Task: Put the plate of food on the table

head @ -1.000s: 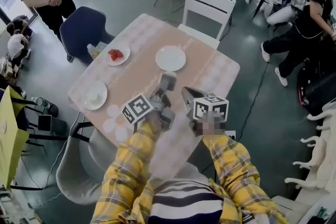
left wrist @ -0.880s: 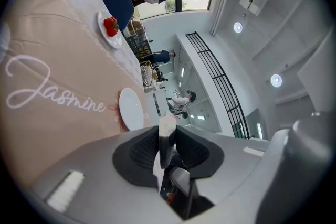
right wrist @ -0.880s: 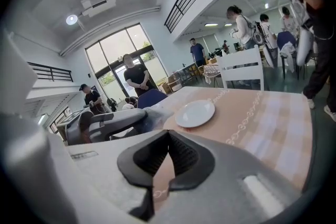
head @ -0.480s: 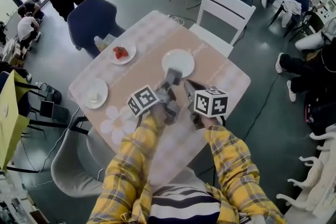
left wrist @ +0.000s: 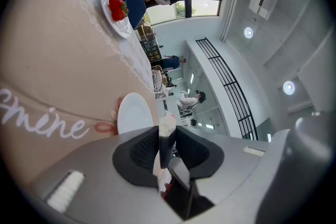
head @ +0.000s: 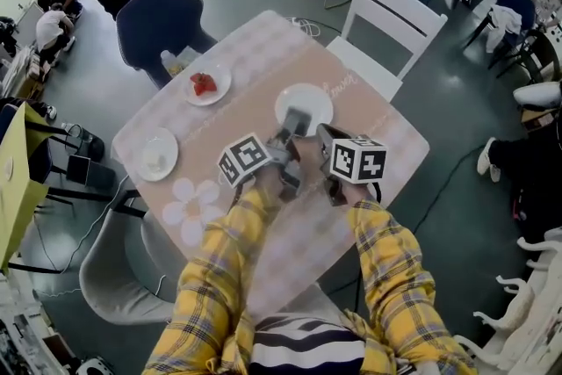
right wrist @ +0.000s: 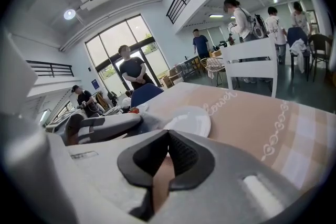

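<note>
Plate [head: 220, 81] holds strawberry [head: 203, 83]; centre plate [head: 313, 98] empty.

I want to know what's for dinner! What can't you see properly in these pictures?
The white bit in the left gripper: seen edge-on in the left gripper view, covered by the gripper in the head view; unidentifiable.
Pale food on the left plate: too small in the head view.
Middle plate: near edge hidden under the left gripper, head view.
</note>
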`<act>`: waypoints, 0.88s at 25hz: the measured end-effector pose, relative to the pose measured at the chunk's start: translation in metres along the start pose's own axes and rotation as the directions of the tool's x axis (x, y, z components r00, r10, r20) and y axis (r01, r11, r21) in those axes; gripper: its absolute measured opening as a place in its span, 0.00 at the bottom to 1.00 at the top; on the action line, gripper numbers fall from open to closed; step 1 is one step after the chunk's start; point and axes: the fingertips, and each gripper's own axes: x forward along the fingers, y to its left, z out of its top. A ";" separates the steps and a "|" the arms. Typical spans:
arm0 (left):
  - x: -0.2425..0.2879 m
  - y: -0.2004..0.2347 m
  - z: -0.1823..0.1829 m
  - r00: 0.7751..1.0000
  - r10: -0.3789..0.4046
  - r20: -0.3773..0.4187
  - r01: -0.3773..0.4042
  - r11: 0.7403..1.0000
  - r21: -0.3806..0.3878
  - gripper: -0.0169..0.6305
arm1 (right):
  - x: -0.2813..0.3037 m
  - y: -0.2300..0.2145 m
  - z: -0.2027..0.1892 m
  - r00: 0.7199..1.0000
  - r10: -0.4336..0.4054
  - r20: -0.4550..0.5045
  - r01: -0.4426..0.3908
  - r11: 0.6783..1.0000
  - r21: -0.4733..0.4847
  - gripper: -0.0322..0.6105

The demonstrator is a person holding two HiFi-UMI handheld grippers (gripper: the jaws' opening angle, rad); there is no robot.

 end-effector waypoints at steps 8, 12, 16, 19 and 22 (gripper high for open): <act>0.021 0.011 0.008 1.000 0.011 -0.021 -0.011 0.999 -0.039 0.18 | 0.022 -0.011 0.009 1.000 0.003 -0.009 -0.003 1.000 0.005 0.05; 0.029 0.020 0.012 0.997 0.055 -0.045 -0.056 0.998 -0.028 0.17 | 0.025 -0.012 0.010 1.000 0.004 -0.008 -0.004 1.000 0.013 0.05; 0.037 0.019 0.009 0.993 0.081 -0.088 -0.082 0.997 0.002 0.17 | 0.026 -0.013 0.012 1.000 0.002 -0.009 -0.002 1.000 0.010 0.05; 0.043 0.020 0.005 0.986 0.111 -0.126 -0.107 0.993 0.041 0.17 | 0.028 -0.014 0.011 1.000 0.004 -0.007 -0.004 1.000 0.014 0.05; 0.044 0.024 0.003 0.978 0.142 -0.153 -0.134 0.989 0.060 0.17 | 0.027 -0.013 0.012 1.000 0.003 -0.006 -0.003 1.000 0.020 0.05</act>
